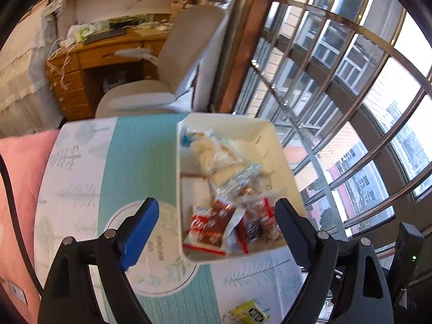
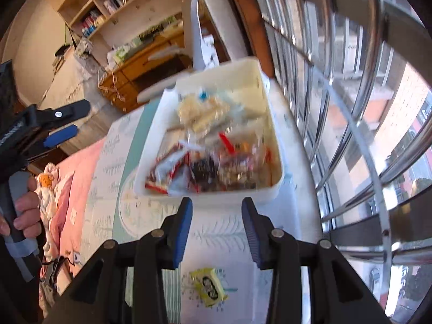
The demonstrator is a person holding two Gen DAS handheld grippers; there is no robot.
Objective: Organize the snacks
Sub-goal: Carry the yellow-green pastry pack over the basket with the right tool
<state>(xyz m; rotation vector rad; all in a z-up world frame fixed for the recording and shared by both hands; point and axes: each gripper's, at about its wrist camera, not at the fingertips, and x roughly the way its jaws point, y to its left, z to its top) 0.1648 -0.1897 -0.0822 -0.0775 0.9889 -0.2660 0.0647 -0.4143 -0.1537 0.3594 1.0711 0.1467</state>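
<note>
- My left gripper [image 1: 216, 213] stands wide open, nothing pressed between its blue pads; its fingers frame the near end of the white bin [image 1: 266, 131] from above.
- My right gripper [image 2: 217, 210] shows a clear gap between its pads with nothing in it, so it reads as empty and open, poised just short of the bin's near wall.
- Most snacks look sorted already: red-and-white packets [image 1: 209, 226], clear-wrapped sweets and pale pastries are heaped inside the bin.
- One yellow packet [image 2: 208, 286] lies loose on the patterned tablecloth [image 1: 135, 156], near my right fingers and apart from the bin. I judge that is what remains to collect.
- Motion blur smears the bin's contents, so I can't read labels or count pieces.
- The table's near edge is cut off below my fingers; other stray snacks could lie there unseen.
</note>
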